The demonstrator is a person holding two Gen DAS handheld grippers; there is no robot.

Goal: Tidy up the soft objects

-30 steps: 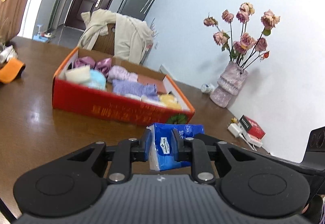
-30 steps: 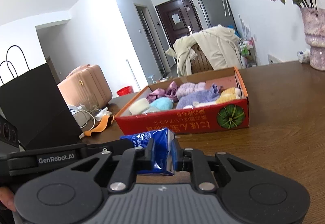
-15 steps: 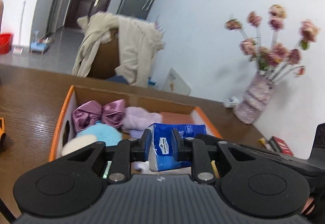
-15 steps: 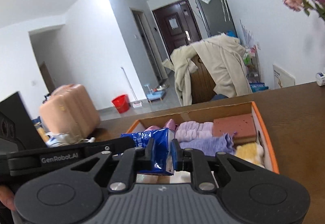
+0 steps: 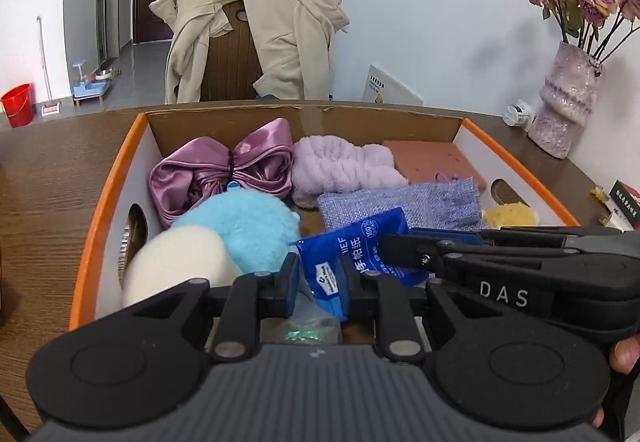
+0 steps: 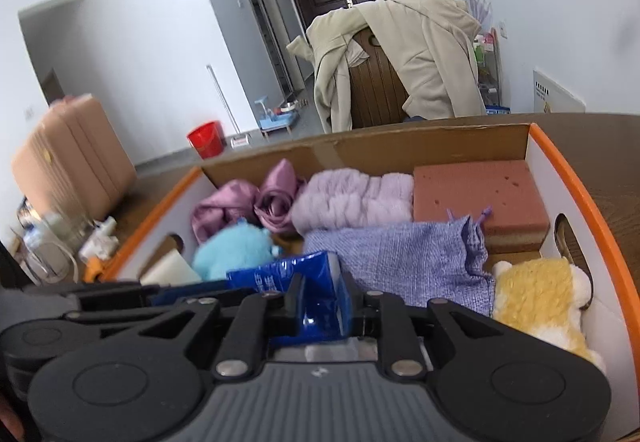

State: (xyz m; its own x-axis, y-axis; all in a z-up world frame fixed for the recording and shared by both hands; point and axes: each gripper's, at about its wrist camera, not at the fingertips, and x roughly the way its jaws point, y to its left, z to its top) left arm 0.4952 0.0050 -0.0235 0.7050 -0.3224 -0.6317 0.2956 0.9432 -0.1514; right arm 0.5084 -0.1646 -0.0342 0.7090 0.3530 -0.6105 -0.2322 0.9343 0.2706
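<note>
Left gripper (image 5: 320, 282): you have it clamped on the near end of the blue tissue pack (image 5: 360, 254), at 6 o'clock in the left wrist view.
Right gripper (image 6: 324, 302): the pack sits between its pads, which have just been easing apart; from the frames, you can read it as touching the wrapper, though whether the grip is firm cannot be told.
Tissue pack position: you hold it above the near edge of the orange-rimmed box (image 5: 104, 193), over a bare spot between the blue plush and the lilac pouch.
Progress: late stage, judged from the filled box. You have yet to lower and release the pack.
Count, near to far (left wrist view):
- White sponge (image 5: 176, 266): one, at 8 o'clock.
- Blue plush (image 5: 244, 226): one, at 9 o'clock.
- Yellow plush (image 5: 508, 215): one, at 3 o'clock.
- Lilac woven pouch (image 5: 404, 201): one, at centre.
- Satin bow (image 5: 224, 169): one, at 11 o'clock.
- Fluffy lilac cloth (image 5: 340, 169): one, at 12 o'clock.
- Pink sponge block (image 5: 432, 161): one, at 1 o'clock.
Total stowed: seven; one in hand.
Beyond the box: one chair with a beige coat (image 5: 260, 41) at 12 o'clock; one vase of roses (image 5: 568, 101) at 2 o'clock.
</note>
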